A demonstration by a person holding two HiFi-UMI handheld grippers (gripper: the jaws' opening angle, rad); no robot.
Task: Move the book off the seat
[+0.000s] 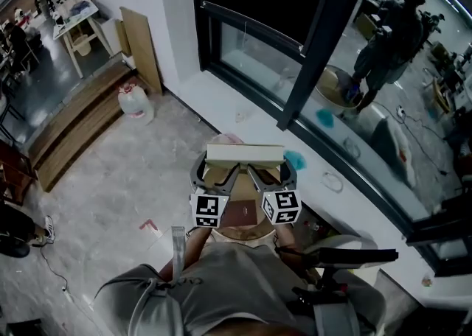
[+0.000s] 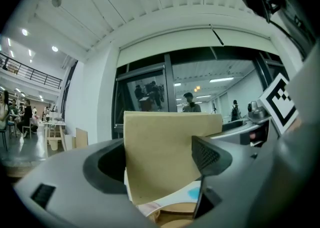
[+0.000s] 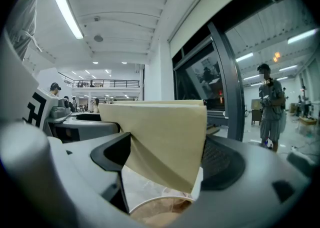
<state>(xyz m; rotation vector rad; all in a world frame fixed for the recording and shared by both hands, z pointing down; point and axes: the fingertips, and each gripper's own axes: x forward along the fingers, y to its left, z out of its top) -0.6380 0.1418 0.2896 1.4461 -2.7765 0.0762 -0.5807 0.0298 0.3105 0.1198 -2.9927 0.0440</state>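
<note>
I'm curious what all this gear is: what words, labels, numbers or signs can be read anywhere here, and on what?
No readable words or numbers anywhere.
book: plain tan cover, no print showing.
marker cubes: black-and-white square patterns, not letters.
white jug on the floor: any label is too small to read.

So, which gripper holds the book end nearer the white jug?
The left gripper: it clamps the book at the jug side; the right gripper holds the far end.
</note>
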